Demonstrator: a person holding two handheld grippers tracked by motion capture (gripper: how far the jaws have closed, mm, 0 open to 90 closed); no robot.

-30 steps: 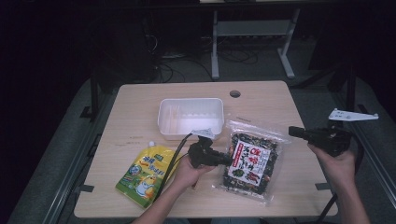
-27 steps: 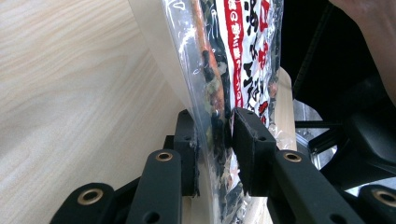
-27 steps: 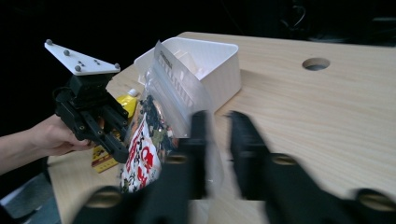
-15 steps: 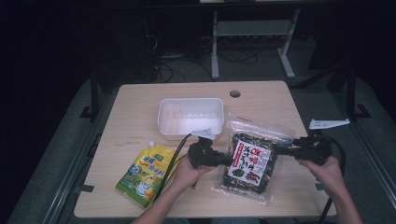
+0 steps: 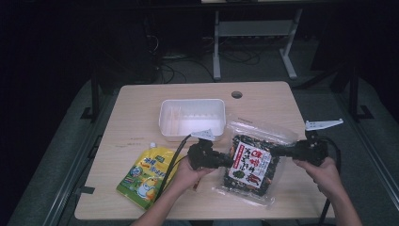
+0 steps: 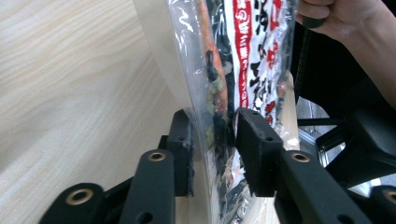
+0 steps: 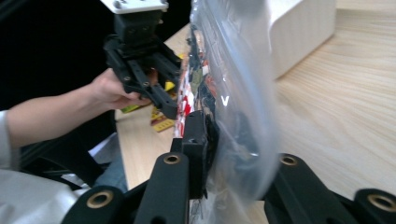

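A clear bag of dark dried food with a red and white label (image 5: 251, 165) lies at the table's right front. My left gripper (image 5: 229, 162) is shut on its left edge; in the left gripper view the jaws (image 6: 214, 119) press the plastic from both sides. My right gripper (image 5: 274, 150) grips the bag's right edge. In the right gripper view the bag (image 7: 233, 84) sits between the jaws (image 7: 231, 135), and its plastic hides the right jaw. The left gripper (image 7: 170, 109) shows beyond it, on the far edge.
A white rectangular tub (image 5: 192, 117) stands just behind the bag at mid-table. A yellow and green pouch (image 5: 143, 176) lies at the front left under the left gripper's cable. The wooden table (image 5: 141, 108) has a round hole (image 5: 236, 94) at the back.
My right gripper has come in from beyond the table's right edge to the bag's right side and closed on it. The left gripper has kept its hold.
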